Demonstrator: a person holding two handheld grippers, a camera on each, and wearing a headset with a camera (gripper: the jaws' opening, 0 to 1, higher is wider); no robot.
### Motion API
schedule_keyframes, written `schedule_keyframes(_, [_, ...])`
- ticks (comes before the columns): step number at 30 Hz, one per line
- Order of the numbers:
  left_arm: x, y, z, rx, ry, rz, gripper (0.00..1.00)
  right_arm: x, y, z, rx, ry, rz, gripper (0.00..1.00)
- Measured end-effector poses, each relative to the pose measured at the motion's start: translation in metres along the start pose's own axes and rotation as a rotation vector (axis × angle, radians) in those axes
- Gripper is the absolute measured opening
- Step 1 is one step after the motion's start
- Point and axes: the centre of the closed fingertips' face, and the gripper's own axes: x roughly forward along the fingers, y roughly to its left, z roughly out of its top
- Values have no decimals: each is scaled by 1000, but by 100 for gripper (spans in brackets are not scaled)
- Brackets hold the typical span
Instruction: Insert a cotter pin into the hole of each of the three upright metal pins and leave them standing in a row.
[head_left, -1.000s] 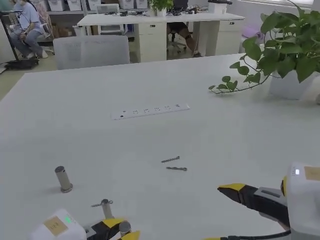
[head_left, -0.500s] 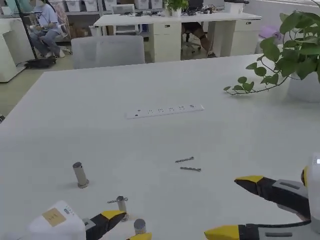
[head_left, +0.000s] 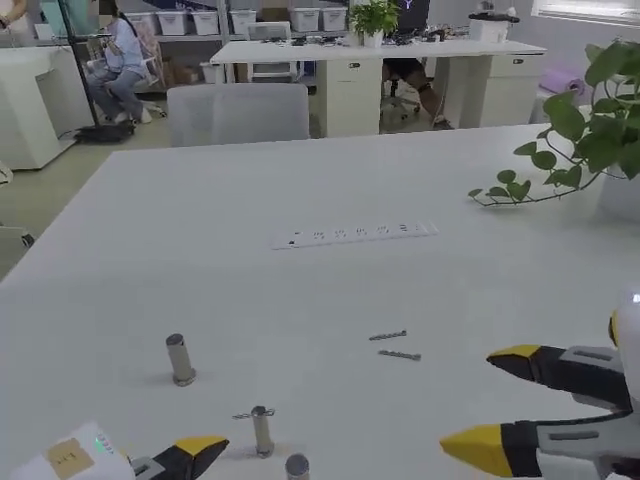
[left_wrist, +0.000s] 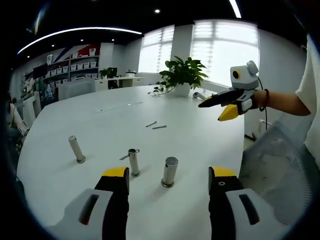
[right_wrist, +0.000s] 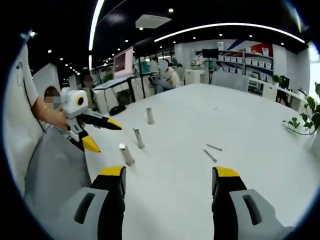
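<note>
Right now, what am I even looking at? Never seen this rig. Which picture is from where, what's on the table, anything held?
There is no robot here. A person holds a two-jaw gripper in each hand and wears a headset camera. The head view looks down from that headset. The two round pictures come from cameras riding on the grippers, each looking along its own yellow-tipped jaws.

The left gripper and right gripper are both open above the white table and hold nothing.

Three metal pins stand on the table: a far pin, a middle pin that seems to have a cotter pin through its top, and a near pin. To their right lie a loose cotter pin and a second loose pin. A power strip and a plant sit beyond.
</note>
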Motion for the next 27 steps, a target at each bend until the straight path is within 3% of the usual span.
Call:
schedule_keyframes(8, [-7,1,2,-8,-7,16,76,16,-11,-5,-33,66,34,66])
schedule_keyframes(20, [-17,7,-1,4,-3,44,87,40,-46,-6,-37,131,46,57])
schedule_keyframes(27, [-20,7,-3,-2,-6,44,95,54,-55,-8,-56,177,50,54])
